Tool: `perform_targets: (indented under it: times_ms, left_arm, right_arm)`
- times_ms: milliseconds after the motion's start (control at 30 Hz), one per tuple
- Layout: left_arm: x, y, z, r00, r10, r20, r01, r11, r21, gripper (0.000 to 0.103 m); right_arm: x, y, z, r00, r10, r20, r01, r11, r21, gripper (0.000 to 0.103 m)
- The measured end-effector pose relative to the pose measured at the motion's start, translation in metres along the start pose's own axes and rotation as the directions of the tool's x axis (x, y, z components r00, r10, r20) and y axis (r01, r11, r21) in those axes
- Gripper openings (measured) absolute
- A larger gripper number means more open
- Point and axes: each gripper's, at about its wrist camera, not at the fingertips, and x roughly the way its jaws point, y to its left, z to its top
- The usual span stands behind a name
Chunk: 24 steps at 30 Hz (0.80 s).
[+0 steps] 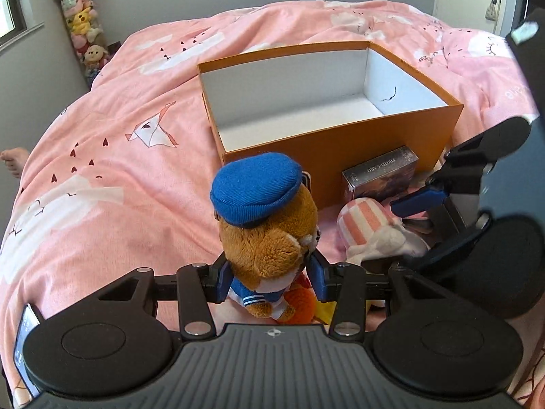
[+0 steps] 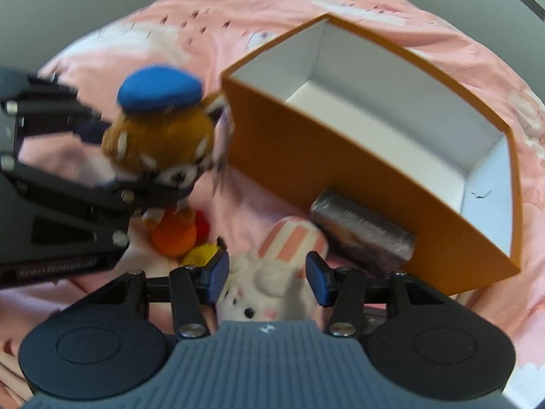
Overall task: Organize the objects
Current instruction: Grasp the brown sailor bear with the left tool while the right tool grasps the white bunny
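Observation:
My left gripper is shut on a brown plush animal with a blue cap, held upright just in front of the orange box; it also shows in the right wrist view. My right gripper is open around a white plush with a pink striped hat, which lies on the bed; it also shows in the left wrist view. The box is open, with a bare white inside.
A dark card box lies against the orange box's front wall, also in the right wrist view. An orange, red and yellow knitted toy lies under the brown plush. The pink bedspread covers the bed. Plush toys hang at the far left.

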Motion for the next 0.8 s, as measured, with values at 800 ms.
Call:
perform_targets:
  times_ms: [800]
  left_arm:
    - [0.000, 0.015, -0.012, 0.999, -0.040, 0.024, 0.042, 0.997, -0.066, 0.051]
  right_arm:
    - [0.034, -0.014, 0.012, 0.992, -0.007, -0.127, 0.018, 0.996, 0.086, 0.064]
